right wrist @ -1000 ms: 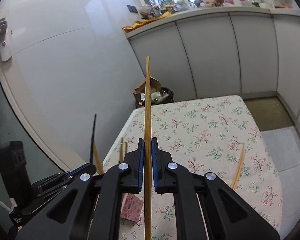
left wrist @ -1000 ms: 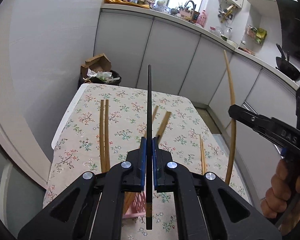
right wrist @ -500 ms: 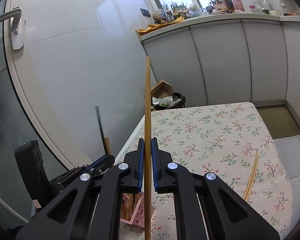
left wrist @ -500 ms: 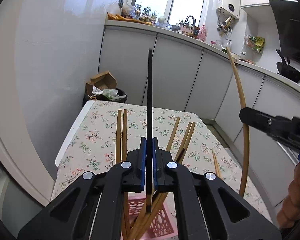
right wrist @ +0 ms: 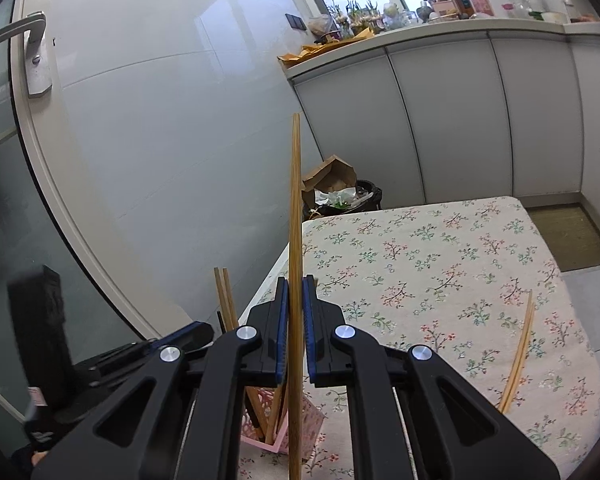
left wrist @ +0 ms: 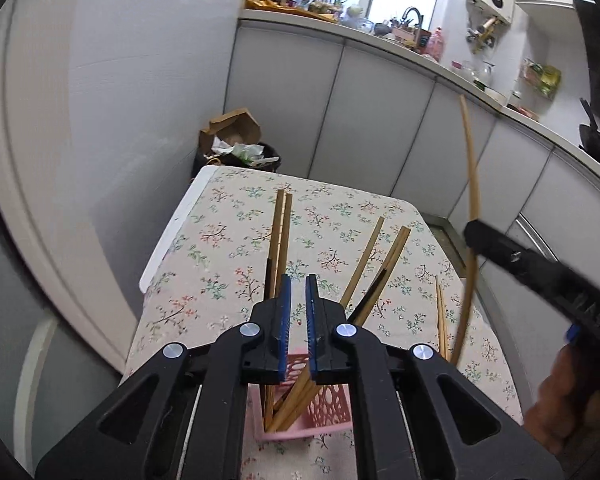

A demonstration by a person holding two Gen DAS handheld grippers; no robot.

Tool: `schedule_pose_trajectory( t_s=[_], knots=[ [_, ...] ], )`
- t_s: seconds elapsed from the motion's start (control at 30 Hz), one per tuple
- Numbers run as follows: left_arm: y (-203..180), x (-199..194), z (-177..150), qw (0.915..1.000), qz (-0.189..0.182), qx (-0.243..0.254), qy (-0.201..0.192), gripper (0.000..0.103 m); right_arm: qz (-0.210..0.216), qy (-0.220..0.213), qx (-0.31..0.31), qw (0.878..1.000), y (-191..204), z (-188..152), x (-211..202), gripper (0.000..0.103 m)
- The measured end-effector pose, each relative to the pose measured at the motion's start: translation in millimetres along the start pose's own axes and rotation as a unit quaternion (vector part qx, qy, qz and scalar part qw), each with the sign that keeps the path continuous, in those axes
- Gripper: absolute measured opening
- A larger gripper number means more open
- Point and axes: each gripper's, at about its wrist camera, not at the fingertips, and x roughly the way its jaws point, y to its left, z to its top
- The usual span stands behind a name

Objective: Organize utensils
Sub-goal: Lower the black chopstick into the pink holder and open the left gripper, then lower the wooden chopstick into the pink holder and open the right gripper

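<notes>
pink lattice holder (left wrist: 332, 412), tan wooden chopsticks (left wrist: 278, 232), floral cream tablecloth (left wrist: 228, 256), one chopstick (left wrist: 268, 276) seemingly black.

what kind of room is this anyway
Most likely a home kitchen: a long counter over white cabinet doors, a tap by the window, and a dark wok on the far right. In front is a table with a flowered cloth.

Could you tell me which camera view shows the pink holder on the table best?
The left wrist view: the pink holder sits below the left gripper with several chopsticks standing in it. The right wrist view shows only its lower corner, behind the gripper's body.
</notes>
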Motion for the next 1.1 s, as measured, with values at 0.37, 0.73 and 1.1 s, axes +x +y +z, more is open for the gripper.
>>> schedule_pose_trajectory(
  t_s=[0.37, 0.73, 1.1],
  knots=[
    [21.6, -8.1, 4.3, 0.9979, 0.042, -0.041, 0.027, 0.024, -0.015, -0.048, -0.071, 0.996, 38.2, -33.5, 46.2, 0.008],
    [33.6, -12.0, 2.9, 0.9971, 0.024, -0.067, 0.029, 0.025, -0.021, -0.073, -0.051, 0.996, 40.9, -32.9, 49.0, 0.008],
    [34.1, -11.0, 4.0, 0.9968, 0.020, -0.072, 0.031, 0.025, -0.040, -0.064, -0.083, 0.994, 45.5, -51.4, 60.2, 0.008]
  ],
)
